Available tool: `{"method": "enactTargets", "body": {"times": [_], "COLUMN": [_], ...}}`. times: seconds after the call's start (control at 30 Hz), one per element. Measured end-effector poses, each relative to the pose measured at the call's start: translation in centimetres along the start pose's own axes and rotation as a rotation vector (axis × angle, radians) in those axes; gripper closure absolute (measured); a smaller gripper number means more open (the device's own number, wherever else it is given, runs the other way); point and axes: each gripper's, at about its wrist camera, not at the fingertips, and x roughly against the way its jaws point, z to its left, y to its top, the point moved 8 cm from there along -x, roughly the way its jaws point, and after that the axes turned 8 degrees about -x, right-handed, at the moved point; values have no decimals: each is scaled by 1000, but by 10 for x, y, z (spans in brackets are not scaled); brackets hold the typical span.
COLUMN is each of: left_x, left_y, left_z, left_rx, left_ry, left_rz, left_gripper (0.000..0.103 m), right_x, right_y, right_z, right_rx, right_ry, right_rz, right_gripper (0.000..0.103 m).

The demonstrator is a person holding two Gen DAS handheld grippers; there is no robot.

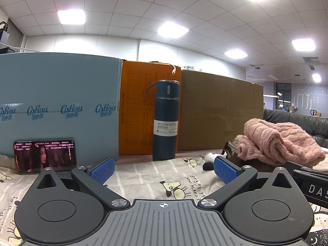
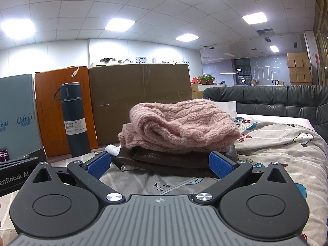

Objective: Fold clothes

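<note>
A pink cable-knit sweater [image 2: 180,126] lies bunched on top of a folded dark brown garment [image 2: 170,160] on the patterned bedsheet [image 2: 276,143]. My right gripper [image 2: 160,165] is open and empty, low over the sheet, with its blue pads just in front of the brown garment. In the left wrist view the pink sweater [image 1: 280,141] sits to the right. My left gripper [image 1: 164,169] is open and empty, facing a dark blue vacuum bottle [image 1: 166,121]. The right gripper's body [image 1: 309,184] shows at the right edge of that view.
A blue box [image 1: 59,104], an orange box [image 1: 139,110] and a brown cardboard box [image 1: 219,110] stand in a row behind the bottle. A phone [image 1: 45,156] with a lit screen leans on the blue box. A black leather sofa [image 2: 276,100] is behind the bed.
</note>
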Motion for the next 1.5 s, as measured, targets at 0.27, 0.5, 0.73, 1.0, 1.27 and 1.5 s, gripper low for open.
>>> {"method": "enactTargets", "body": {"times": [0.27,0.5,0.73,1.0,1.27,1.5], "left_x": [0,0,1,3,4,9], "left_y": [-1,0,1,2,3,9], "left_z": [0,0,0,1,3,10], "left_rx": [0,-2,-4,-6,-2,49], "left_ry": [-1,-4,-4,-3,2,-30], "left_rz": [0,-2,-7,-13,-11,-54], "left_gripper": [0,0,0,0,0,0], "right_x": [0,1,1,0,0,1], "right_y": [1,1,2,1,3,9], "right_z": [-1,-1,-2,-3,-5,-7], "right_rx": [-5,-10,-13,-16,-29,-56], "right_ry": [2,3,0,-6,1,39], "right_rz": [-4,-8,-11,-7,4,19], "right_gripper": [0,0,0,0,0,0]}}
